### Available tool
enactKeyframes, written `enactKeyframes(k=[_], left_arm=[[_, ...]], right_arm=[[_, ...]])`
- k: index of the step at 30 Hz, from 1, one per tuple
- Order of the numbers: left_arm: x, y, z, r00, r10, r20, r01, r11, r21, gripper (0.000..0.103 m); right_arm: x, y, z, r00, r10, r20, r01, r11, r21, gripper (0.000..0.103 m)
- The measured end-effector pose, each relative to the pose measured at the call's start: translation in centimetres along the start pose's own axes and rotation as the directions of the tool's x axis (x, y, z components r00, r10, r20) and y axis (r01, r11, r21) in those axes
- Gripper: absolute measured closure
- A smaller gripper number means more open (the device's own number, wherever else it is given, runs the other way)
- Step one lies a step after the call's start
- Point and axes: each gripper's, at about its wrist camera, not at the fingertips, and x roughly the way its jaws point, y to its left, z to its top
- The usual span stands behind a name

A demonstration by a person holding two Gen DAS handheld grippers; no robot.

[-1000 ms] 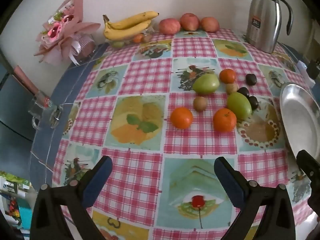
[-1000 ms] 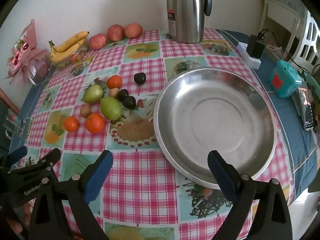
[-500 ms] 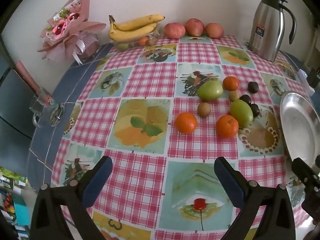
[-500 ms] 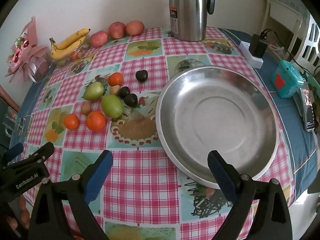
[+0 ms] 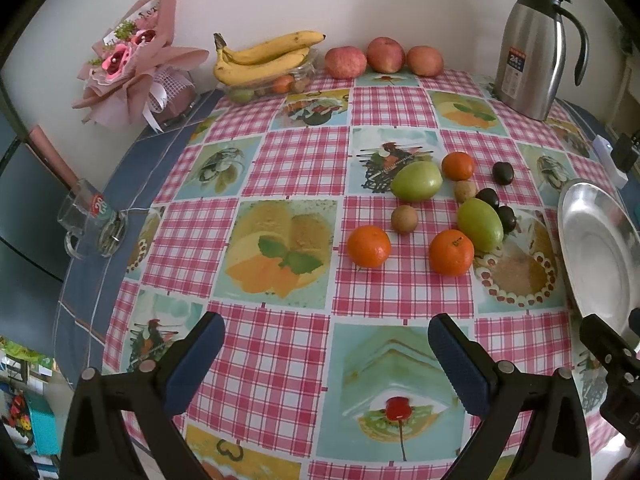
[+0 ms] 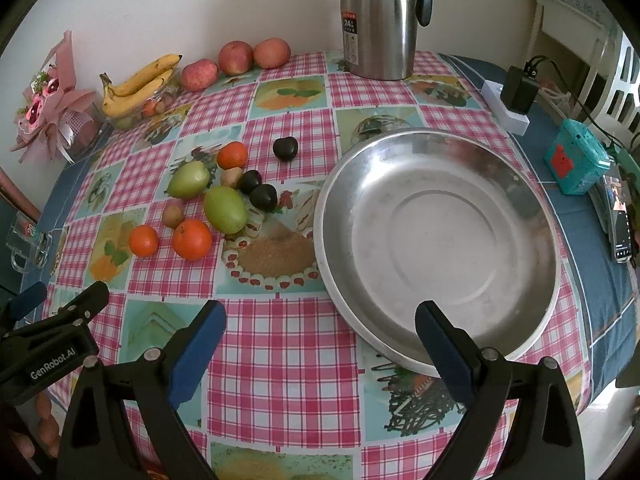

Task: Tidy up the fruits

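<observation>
A cluster of loose fruit lies mid-table: three oranges [image 5: 368,246] [image 6: 192,239], two green mangoes [image 5: 416,181] [image 6: 225,209], two small brown fruits [image 5: 404,219], and three dark plums [image 6: 285,148]. A large empty steel plate [image 6: 436,240] sits to the right of them; its edge shows in the left wrist view [image 5: 600,248]. My left gripper [image 5: 326,364] is open and empty, above the near tablecloth, short of the fruit. My right gripper [image 6: 320,352] is open and empty over the plate's near-left rim.
Bananas [image 5: 264,56] on a clear box and three apples [image 5: 384,55] line the back wall. A steel jug [image 6: 378,20] stands at the back, a pink bouquet [image 5: 132,68] and a glass mug [image 5: 86,220] at the left. A power strip [image 6: 506,114], teal box [image 6: 576,160] and phone lie right.
Both grippers have drawn slightly nearer the table and fruit; the view has shifted a little. Jaws stay open. No fruit has moved.
</observation>
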Motion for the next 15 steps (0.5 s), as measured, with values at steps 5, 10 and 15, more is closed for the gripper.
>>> enactKeyframes(k=[5,10,15], left_arm=[[0.01,-0.19,0.07,1.0,0.0,-0.001,0.0,1.0,0.0,0.0],[0.06,-0.18,0.02,1.0,-0.003,-0.004,0.003,1.0,-0.001,0.0],[0.09,-0.29,0.02,1.0,-0.005,-0.005,0.005,1.0,0.0,0.0]], right_arm=[[-0.04,0.06,-0.06,1.0,0.001,-0.001,-0.001,1.0,0.002,0.007],[-0.03,0.17,-0.1,1.0,0.001,0.0,-0.001,1.0,0.002,0.007],[0.07,-0.23,-0.04,1.0,0.002,-0.002,-0.002,1.0,0.002,0.007]])
